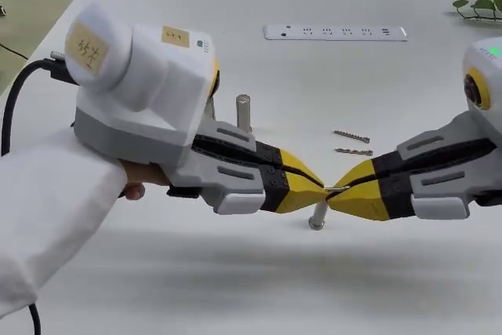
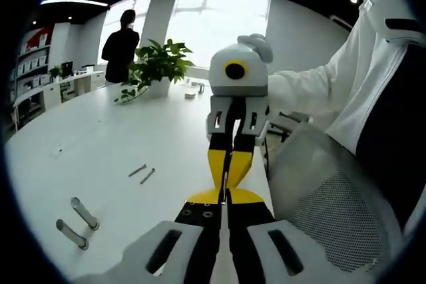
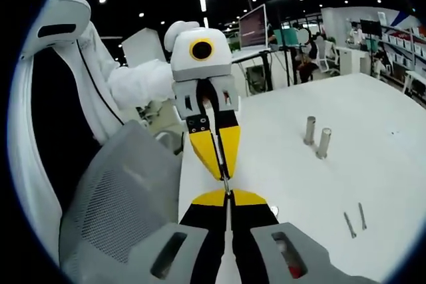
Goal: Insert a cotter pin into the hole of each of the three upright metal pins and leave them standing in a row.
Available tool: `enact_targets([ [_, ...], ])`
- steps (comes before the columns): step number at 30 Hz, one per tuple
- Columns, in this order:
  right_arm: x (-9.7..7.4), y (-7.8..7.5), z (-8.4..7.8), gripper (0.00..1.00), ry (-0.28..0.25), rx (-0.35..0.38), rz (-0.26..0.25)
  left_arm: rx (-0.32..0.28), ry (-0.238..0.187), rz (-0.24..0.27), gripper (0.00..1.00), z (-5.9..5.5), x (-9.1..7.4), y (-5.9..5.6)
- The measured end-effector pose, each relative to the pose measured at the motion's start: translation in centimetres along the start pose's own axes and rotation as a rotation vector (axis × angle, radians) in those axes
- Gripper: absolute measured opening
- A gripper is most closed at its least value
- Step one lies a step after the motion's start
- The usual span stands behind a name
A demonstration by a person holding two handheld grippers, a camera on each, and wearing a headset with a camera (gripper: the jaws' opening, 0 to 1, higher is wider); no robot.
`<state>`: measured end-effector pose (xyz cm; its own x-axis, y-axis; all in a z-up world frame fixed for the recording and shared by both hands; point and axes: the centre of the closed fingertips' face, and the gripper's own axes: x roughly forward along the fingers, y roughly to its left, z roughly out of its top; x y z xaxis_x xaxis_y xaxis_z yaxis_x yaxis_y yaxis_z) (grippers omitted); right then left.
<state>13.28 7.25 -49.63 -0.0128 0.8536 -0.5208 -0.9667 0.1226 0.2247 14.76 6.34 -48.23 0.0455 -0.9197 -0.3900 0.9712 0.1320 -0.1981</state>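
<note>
My left gripper (image 1: 321,187) and right gripper (image 1: 331,191) meet tip to tip above the table, both shut. A thin cotter pin (image 1: 338,188) runs between the two tips, pinched in the seam of the right jaws, and its other end sits at the left tips. Directly under the tips stands a metal pin (image 1: 317,217), its top hidden by the jaws. Another metal pin (image 1: 244,112) stands upright behind the left gripper, and a further one (image 1: 210,107) peeks out beside it. Both show as a pair (image 3: 309,130) (image 3: 323,143) in the right gripper view. Two spare cotter pins (image 1: 351,136) (image 1: 354,151) lie flat.
A white power strip (image 1: 336,33) lies at the back of the white table (image 1: 157,272). A green plant (image 1: 480,4) is at the far right corner. A grey mesh chair (image 3: 113,197) stands off the table's near edge. A person (image 2: 121,48) stands far off.
</note>
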Motion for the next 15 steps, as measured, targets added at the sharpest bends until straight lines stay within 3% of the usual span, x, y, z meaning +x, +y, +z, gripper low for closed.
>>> enact_targets([
  [2,0.0,0.1,0.1,0.00,-0.001,0.008,-0.001,-0.023,0.005,0.006,0.00,-0.1,0.0,0.1],
  [5,-0.1,0.2,0.1,0.00,0.000,0.001,-0.006,-0.006,0.006,0.007,0.00,-0.1,0.0,0.1],
  [8,-0.1,0.0,0.1,0.00,-0.001,-0.002,-0.012,0.034,0.006,0.020,0.00,-0.1,0.0,0.3],
  [11,-0.2,-0.2,0.0,0.00,0.001,-0.006,-0.026,0.072,0.036,0.060,0.01,-0.7,0.1,1.1],
  [15,-0.7,-0.7,-0.4,0.00,0.006,-0.003,-0.043,0.064,0.038,0.097,0.12,-1.2,0.2,1.9],
])
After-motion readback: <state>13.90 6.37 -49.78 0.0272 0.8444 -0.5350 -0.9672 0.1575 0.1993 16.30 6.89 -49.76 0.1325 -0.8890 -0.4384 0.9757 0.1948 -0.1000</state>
